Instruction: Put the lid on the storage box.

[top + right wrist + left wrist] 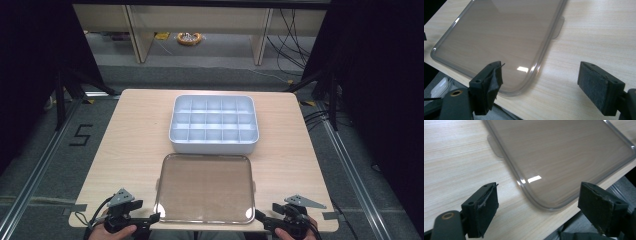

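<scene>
Both claws spread wide, left claw (537, 202) and right claw (540, 87) each facing a near corner of clear lid (205, 187), untouched

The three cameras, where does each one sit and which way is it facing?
High view: above the near table edge, looking forward and down on the lid, divided box, both hands.
Left gripper view: on the left claw, open, facing the lid's near corner.
Right gripper view: on the right claw, open, facing the lid's other near corner.
All share the lid.
</scene>
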A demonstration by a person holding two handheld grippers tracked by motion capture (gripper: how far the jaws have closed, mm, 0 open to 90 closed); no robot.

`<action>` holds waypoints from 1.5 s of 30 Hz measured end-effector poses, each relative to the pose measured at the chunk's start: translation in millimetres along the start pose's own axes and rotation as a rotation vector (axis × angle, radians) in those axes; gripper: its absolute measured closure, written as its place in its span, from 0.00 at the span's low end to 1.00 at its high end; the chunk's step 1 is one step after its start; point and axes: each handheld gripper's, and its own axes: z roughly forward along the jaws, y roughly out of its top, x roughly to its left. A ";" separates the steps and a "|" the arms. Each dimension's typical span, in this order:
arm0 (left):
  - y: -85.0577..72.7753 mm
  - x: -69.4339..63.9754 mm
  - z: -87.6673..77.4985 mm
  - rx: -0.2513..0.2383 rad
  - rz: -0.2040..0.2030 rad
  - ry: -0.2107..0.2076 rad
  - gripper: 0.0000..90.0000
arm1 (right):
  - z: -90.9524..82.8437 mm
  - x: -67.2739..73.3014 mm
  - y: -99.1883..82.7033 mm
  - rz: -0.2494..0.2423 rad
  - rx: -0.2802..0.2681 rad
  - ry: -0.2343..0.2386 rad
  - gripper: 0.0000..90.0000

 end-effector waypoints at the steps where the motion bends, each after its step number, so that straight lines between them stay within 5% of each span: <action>1: 0.3 0.8 -1.3 0.026 0.027 0.008 0.18 | 0.2 0.0 0.1 -0.001 0.000 0.005 0.24; 3: 0.2 0.5 -0.8 0.024 0.020 0.007 0.18 | -0.3 -3.4 0.8 -0.045 0.001 0.021 0.24; 7: 0.5 0.7 -1.2 0.029 0.029 -0.007 0.18 | 0.8 -3.2 0.7 -0.044 0.014 0.002 0.24; 8: 0.5 0.7 -1.2 0.029 0.029 -0.007 0.18 | 0.7 0.4 0.1 0.003 0.023 0.006 0.24; 11: 0.3 -0.9 0.3 0.010 0.006 -0.019 0.19 | 1.3 -0.1 -0.1 0.009 0.017 0.021 0.24; 15: 0.2 -2.3 1.5 0.000 -0.010 -0.027 0.19 | 1.0 -0.2 -0.2 0.007 0.018 0.040 0.24; 18: 0.4 -0.9 0.5 0.023 0.016 -0.028 0.19 | 1.6 -0.2 -0.3 0.006 0.017 0.042 0.24; 19: 0.2 -1.4 0.6 0.023 0.012 -0.028 0.19 | 1.9 -2.3 0.4 -0.035 0.013 0.026 0.24; 31: -0.2 -3.9 3.7 0.006 -0.008 -0.036 0.20 | 3.5 1.5 0.5 0.013 0.029 0.021 0.25; 34: -0.1 -4.1 3.8 0.009 -0.004 -0.039 0.20 | 5.4 2.9 0.0 0.028 0.016 0.059 0.25; 36: 0.1 -3.6 4.9 0.009 -0.013 -0.058 0.20 | 6.4 0.0 1.2 -0.013 0.021 0.058 0.25; 38: 0.7 -3.4 6.5 0.011 -0.029 -0.063 0.21 | 8.4 3.2 1.5 0.035 0.023 0.078 0.25; 40: 2.7 -5.6 11.0 0.015 -0.035 -0.061 0.22 | 12.4 0.7 3.0 0.003 0.014 0.093 0.25; 45: 5.5 -9.4 17.2 0.019 -0.072 -0.070 0.26 | 19.1 2.3 6.9 0.018 0.012 0.074 0.26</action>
